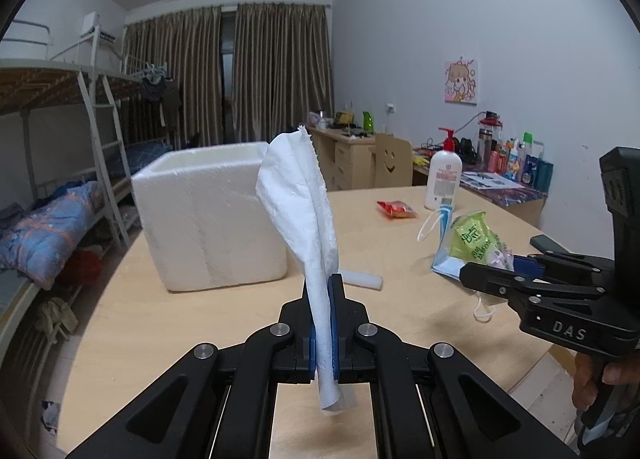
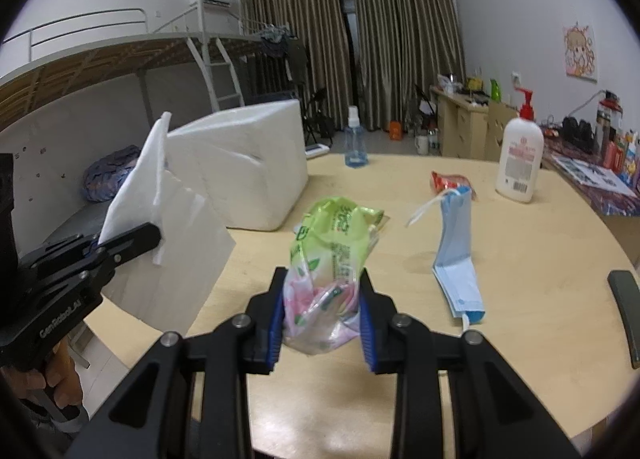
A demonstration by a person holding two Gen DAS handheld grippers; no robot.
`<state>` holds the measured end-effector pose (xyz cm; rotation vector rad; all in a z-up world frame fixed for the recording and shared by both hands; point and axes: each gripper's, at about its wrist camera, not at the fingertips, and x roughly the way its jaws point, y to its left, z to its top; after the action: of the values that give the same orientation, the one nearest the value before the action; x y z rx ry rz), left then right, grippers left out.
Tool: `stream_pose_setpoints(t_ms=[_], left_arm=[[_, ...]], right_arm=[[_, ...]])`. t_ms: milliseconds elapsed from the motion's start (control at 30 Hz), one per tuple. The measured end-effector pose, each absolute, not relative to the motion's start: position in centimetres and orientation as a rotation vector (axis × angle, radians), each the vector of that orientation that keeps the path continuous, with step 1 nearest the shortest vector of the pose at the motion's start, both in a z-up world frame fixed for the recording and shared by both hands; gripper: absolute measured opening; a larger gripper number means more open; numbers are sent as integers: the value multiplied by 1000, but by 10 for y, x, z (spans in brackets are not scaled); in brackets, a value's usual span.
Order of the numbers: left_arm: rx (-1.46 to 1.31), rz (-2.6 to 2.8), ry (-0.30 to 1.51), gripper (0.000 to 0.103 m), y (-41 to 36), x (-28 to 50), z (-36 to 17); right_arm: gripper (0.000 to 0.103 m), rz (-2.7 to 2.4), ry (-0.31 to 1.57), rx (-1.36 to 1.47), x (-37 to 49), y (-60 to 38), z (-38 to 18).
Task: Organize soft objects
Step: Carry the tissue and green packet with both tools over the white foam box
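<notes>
My left gripper (image 1: 323, 291) is shut on a white paper towel (image 1: 300, 195) that stands up above the table; it also shows in the right wrist view (image 2: 168, 219) at the left. My right gripper (image 2: 322, 283) is shut on a green and pink plastic tissue pack (image 2: 332, 251), held above the table; the pack shows in the left wrist view (image 1: 474, 239) at the right. A blue face mask (image 2: 456, 243) hangs beside the pack, and I cannot tell what holds it up. A white foam box (image 1: 208, 215) stands open on the table's far left.
A white lotion bottle with red pump (image 2: 520, 155), a red snack packet (image 1: 396, 209), a blue spray bottle (image 2: 355, 139) and a small white foam piece (image 1: 362, 279) are on the round wooden table (image 1: 420, 319). A dark phone (image 2: 626, 307) lies at the right edge. Bunk beds stand left.
</notes>
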<state>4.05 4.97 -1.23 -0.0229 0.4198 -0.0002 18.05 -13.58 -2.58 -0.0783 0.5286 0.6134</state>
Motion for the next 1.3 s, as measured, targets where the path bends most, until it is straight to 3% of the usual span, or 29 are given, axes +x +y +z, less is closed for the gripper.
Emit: stream_pose_setpoints(t_ms=[1300], left_arm=[[-7, 113, 158, 5, 62, -84, 59]], right_arm=[[36, 792, 207, -123, 84, -121, 36]])
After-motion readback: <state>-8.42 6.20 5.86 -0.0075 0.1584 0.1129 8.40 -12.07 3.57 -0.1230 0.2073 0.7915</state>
